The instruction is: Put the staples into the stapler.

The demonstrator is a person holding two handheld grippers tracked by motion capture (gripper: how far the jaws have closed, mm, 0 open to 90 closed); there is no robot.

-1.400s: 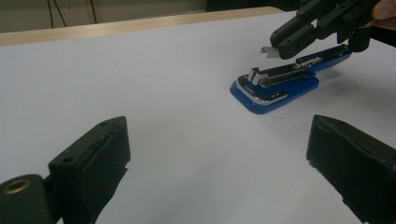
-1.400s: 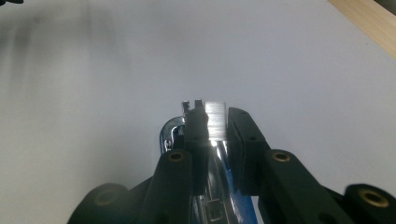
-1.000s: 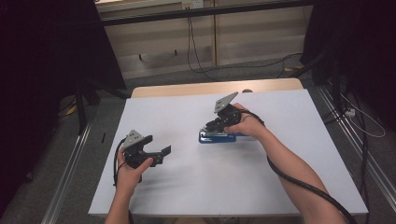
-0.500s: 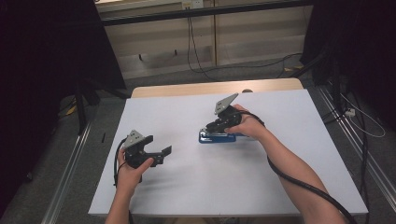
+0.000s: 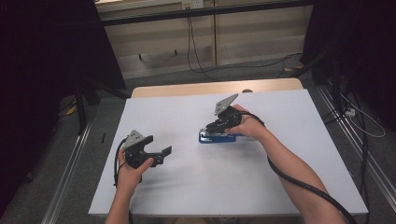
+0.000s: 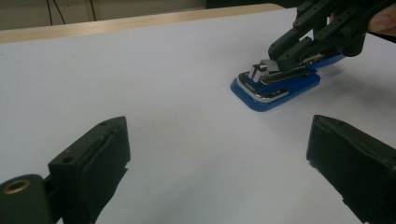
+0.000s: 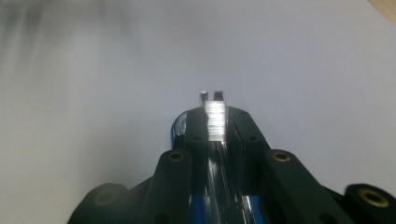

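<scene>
Blue stapler [image 6: 276, 84], chrome top, lying flat, clamped by right tool [image 5: 215, 127]

This looks like a lab or recording studio: a white-covered table [image 5: 224, 186] stands between black curtains [image 5: 42, 70], with metal floor rails [image 5: 65, 182] and loose cables [image 5: 196, 51] by the far wall.

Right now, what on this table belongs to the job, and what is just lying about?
In the job:
- blue stapler, clamped in the right tongs
- left tongs, open, waiting

Lying about:
- white table sheet
- floor cables
</scene>
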